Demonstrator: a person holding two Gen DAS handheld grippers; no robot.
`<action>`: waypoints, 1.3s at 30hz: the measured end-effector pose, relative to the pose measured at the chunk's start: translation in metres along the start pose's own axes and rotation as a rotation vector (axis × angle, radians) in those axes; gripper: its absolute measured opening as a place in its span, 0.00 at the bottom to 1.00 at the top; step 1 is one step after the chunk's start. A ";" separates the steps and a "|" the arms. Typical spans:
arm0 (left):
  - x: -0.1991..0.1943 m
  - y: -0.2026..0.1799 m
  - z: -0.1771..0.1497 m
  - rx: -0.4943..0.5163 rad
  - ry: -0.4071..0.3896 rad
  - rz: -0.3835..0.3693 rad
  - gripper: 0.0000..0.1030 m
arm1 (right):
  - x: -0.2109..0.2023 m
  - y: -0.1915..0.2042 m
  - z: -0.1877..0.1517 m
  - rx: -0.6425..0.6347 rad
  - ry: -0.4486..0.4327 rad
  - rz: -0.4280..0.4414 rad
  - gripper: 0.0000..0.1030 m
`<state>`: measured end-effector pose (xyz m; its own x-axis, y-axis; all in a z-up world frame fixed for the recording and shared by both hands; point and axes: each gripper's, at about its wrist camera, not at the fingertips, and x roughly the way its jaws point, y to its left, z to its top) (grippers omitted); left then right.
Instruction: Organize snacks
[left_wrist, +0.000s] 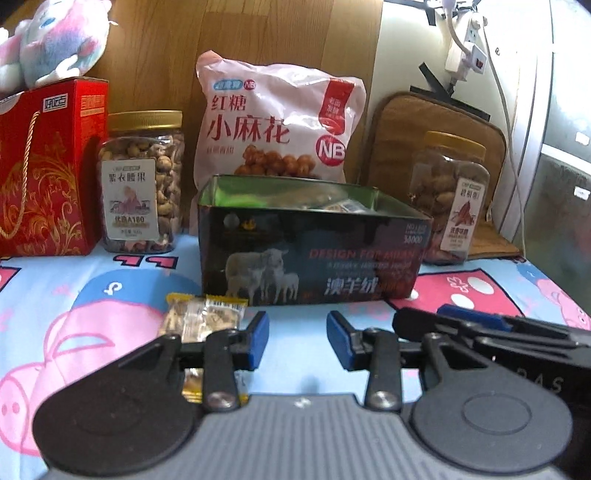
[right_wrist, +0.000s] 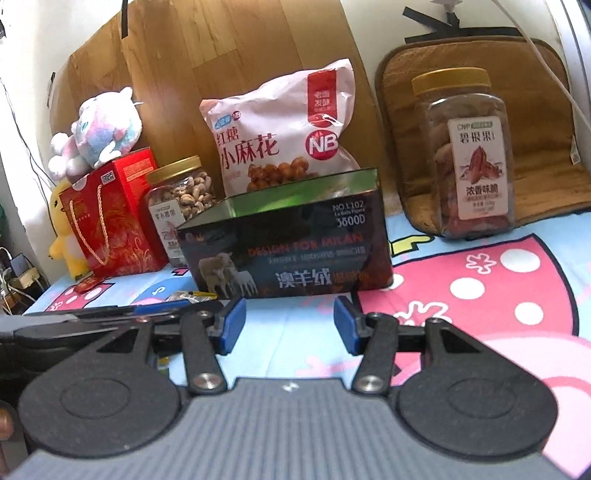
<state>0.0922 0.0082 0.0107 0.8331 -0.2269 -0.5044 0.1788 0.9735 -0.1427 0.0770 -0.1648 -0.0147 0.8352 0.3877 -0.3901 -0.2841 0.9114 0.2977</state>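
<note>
A dark open tin box (left_wrist: 310, 254) (right_wrist: 288, 254) with sheep printed on it stands on the cartoon cloth, and small snack packets (left_wrist: 341, 206) show inside it. One clear snack packet with yellow ends (left_wrist: 203, 317) (right_wrist: 192, 295) lies on the cloth in front of the tin's left corner, just left of my left gripper's left finger and partly under it. My left gripper (left_wrist: 299, 339) hangs low before the tin, open, with only cloth between its blue pads. My right gripper (right_wrist: 289, 325) is beside it on the right, open and empty too.
Behind the tin lean a pink snack bag (left_wrist: 273, 122) (right_wrist: 280, 136), a cashew jar (left_wrist: 142, 184) (right_wrist: 181, 199), a red gift box (left_wrist: 48, 170) with a plush toy (left_wrist: 55, 40) on top, and a pecan jar (left_wrist: 450, 199) (right_wrist: 469, 155) against a brown cushion (right_wrist: 535, 110).
</note>
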 end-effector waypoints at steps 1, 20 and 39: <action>-0.001 0.000 -0.001 -0.001 -0.006 -0.003 0.35 | 0.001 -0.001 0.000 0.003 0.007 0.000 0.54; 0.000 -0.004 -0.001 0.031 -0.008 0.016 0.39 | 0.002 -0.005 0.001 0.029 0.018 0.006 0.54; 0.003 -0.003 0.000 0.023 0.013 -0.004 0.39 | 0.003 -0.007 0.000 0.040 0.018 0.009 0.54</action>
<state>0.0940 0.0050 0.0096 0.8253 -0.2315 -0.5151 0.1947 0.9728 -0.1252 0.0815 -0.1702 -0.0181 0.8240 0.3986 -0.4027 -0.2721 0.9018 0.3358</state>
